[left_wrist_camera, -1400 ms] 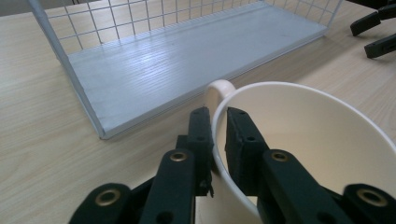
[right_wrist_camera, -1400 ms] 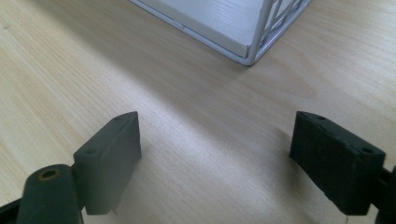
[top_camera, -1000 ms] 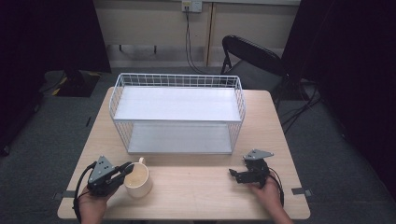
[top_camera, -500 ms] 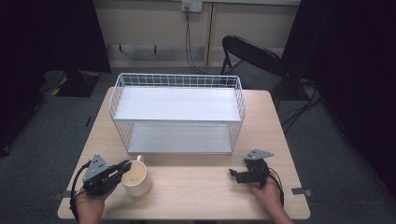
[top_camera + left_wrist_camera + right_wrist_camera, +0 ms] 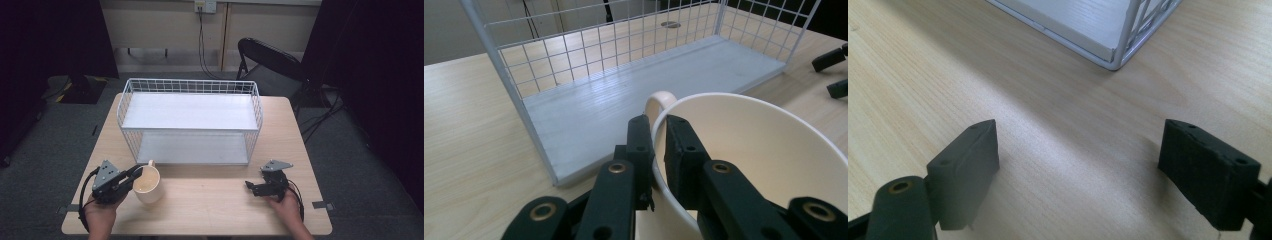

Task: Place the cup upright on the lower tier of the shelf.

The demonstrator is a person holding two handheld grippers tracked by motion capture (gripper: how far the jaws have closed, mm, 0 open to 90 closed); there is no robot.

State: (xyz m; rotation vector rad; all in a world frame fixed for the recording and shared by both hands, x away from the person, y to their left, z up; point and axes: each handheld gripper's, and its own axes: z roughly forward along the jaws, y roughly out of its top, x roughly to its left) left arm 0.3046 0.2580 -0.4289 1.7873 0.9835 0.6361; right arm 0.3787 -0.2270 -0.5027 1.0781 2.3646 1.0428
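Gripping the rim of the cream mug (image 5: 147,184), the left claw (image 5: 134,173) is clenching one jaw inside the wall and one outside, just beside the handle. The mug is standing upright on the worktop (image 5: 210,200) near its front left corner, just in front of the white wire rack (image 5: 190,120). The right claw (image 5: 250,187) is resting on the worktop well apart, its jaws released wide with bare wood between them.

Light wood table (image 5: 200,210) stood on grey carpet (image 5: 45,150). Beyond it — a black folding chair (image 5: 270,62), a cream wall (image 5: 165,25) with a socket (image 5: 205,6), cables hanging down. Black curtains (image 5: 55,35) flanked both sides.
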